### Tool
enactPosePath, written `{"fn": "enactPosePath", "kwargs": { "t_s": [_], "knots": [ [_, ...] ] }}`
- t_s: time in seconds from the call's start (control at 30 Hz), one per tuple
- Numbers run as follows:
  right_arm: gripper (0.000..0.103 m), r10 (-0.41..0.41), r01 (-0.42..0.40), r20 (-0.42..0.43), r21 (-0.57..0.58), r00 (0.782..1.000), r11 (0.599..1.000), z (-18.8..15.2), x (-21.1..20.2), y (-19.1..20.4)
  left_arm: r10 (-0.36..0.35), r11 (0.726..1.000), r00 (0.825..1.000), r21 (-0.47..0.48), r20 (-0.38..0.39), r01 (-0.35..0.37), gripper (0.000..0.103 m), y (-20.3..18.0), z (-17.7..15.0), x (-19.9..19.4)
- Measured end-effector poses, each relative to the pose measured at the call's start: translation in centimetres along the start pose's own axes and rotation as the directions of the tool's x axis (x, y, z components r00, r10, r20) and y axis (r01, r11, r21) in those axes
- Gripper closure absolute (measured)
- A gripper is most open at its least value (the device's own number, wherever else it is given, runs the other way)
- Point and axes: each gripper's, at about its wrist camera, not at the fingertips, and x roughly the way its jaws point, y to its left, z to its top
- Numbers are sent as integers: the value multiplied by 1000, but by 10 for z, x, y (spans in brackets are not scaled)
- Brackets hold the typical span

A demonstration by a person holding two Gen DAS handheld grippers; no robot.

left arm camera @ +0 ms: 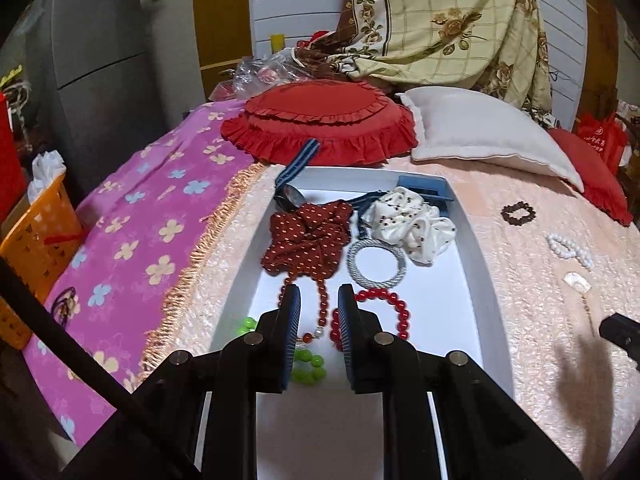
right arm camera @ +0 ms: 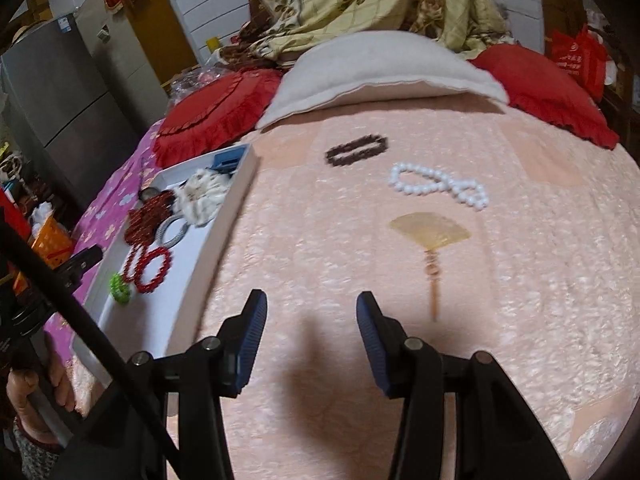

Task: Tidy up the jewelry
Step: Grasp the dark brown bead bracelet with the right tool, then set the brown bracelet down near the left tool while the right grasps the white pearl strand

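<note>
**Left gripper over tray, right gripper over bedspread — both empty**

Left gripper (left arm camera: 319, 308): jaws parted by a moderate gap, nothing between them. It hangs above the near end of the white tray (left arm camera: 476, 264). Straight ahead of its fingertips, a red polka-dot scrunchie (left arm camera: 308, 240); a string of dark red beads (left arm camera: 322, 304) trails from under it back into the gap between the fingers, whether touching them I cannot tell. Just right of the right finger, a red bead bracelet (left arm camera: 390, 308). Ahead and right, a silver-grey ring bracelet (left arm camera: 376, 262), then a white printed scrunchie (left arm camera: 412, 224). Green beads (left arm camera: 306, 364) show below, left of and between the fingers. At the tray's far end: a watch on a striped strap (left arm camera: 294, 178) and a blue box (left arm camera: 426, 188).

Right gripper (right arm camera: 311, 320): jaws wide apart, holding nothing, above the pink bedspread (right arm camera: 320, 240). Ahead and right of its right finger lies a fan-shaped hairpin (right arm camera: 430, 232), stem pointing back toward the gripper, not touching. Beyond it, a white pearl strand (right arm camera: 438, 184); farther ahead, a dark brown bead bracelet (right arm camera: 357, 150). The tray sits well to the left.

Far ahead: a white pillow (right arm camera: 380, 68) and a red frilled cushion (left arm camera: 320, 120).
</note>
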Motion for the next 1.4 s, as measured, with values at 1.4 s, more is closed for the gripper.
{"fn": "enactPosePath", "kwargs": {
  "t_s": [1.4],
  "knots": [
    [86, 45, -93, -305, -147, 951, 985, 26, 81, -7, -184, 976, 981, 109, -61, 189, 97, -65, -22, 1]
  ]
}}
